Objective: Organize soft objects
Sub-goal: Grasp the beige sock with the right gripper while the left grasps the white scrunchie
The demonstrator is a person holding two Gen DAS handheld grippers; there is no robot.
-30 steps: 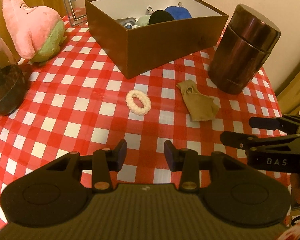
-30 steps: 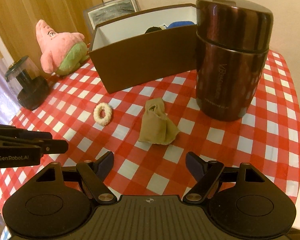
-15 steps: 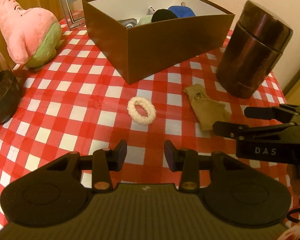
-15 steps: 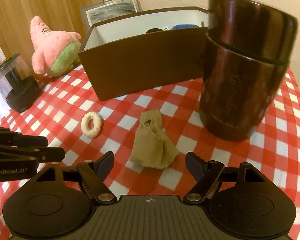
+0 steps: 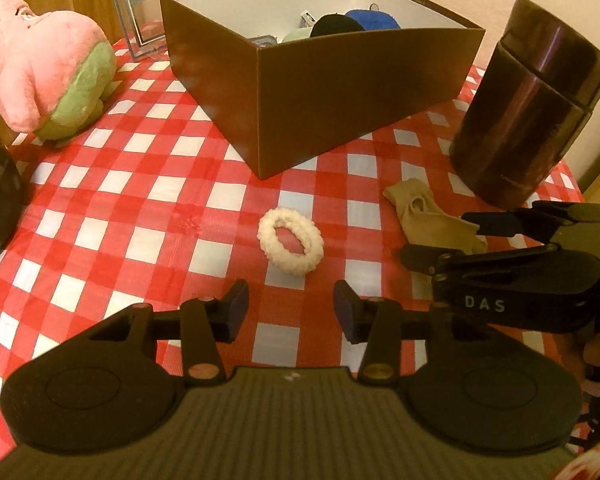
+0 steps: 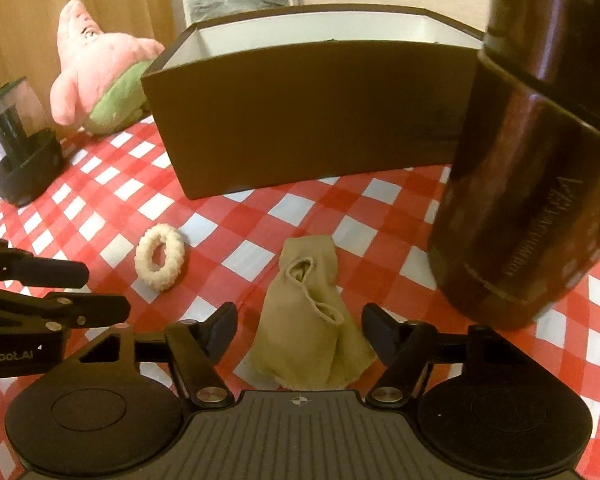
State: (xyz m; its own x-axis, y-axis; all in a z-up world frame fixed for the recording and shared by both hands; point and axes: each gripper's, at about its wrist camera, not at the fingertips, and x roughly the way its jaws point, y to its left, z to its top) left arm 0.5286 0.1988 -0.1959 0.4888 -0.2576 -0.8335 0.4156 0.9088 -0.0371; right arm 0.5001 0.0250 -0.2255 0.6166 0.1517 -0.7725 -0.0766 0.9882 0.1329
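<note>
A cream fluffy scrunchie (image 5: 291, 246) lies on the red checked cloth just ahead of my open, empty left gripper (image 5: 291, 312). It also shows in the right wrist view (image 6: 160, 257). A tan sock (image 6: 310, 320) lies crumpled between the open fingers of my right gripper (image 6: 300, 330), low over the table. The sock shows in the left wrist view (image 5: 428, 216) with the right gripper (image 5: 440, 240) over its near end. A brown box (image 5: 320, 92) behind holds several soft items. A pink star plush (image 5: 48, 68) sits at the left.
A dark brown flask (image 6: 540, 160) stands close on the right of the sock. A dark container (image 6: 20, 156) stands at the left edge. A framed picture (image 5: 172, 0) leans behind the box. The table edge runs at the far right (image 5: 580, 188).
Both grippers have moved forward and lower. The scrunchie is now close ahead of the left fingers, and the sock now lies between the right fingers. Both stay open.
</note>
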